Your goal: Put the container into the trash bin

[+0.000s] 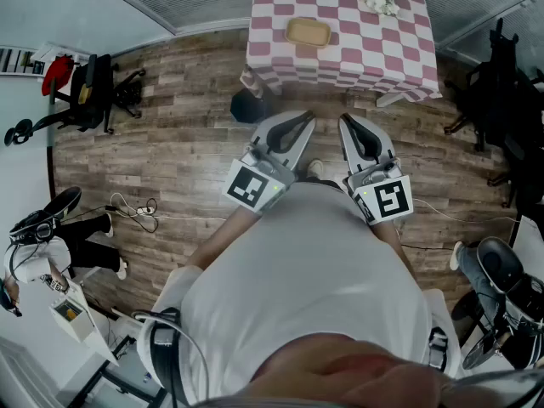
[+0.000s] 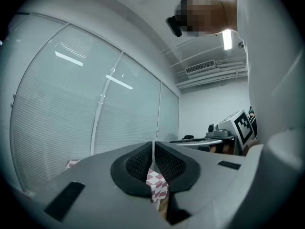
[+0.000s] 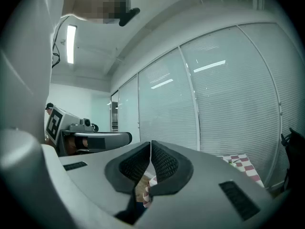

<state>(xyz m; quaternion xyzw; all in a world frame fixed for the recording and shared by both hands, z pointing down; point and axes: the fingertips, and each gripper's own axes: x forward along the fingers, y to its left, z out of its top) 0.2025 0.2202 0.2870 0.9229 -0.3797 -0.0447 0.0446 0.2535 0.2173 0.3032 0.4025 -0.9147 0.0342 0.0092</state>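
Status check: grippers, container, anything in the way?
Left gripper shut, empty; right gripper shut, empty. Container on checkered table, untouched. Dark bin on floor by table corner; nothing visibly blocking.

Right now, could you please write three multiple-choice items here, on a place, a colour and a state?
1. Relative to the table with the checked cloth, the shallow tan container lies: A under it; B on it; C beside it.
2. The cloth's squares are: A pink and white; B blue and white; C green and yellow.
3. The left gripper and the right gripper are: A wide open; B clamped on the container; C shut, empty.
Answers: 1 B, the head view shows it on the cloth; 2 A, those colours show; 3 C, each gripper view shows jaws together.
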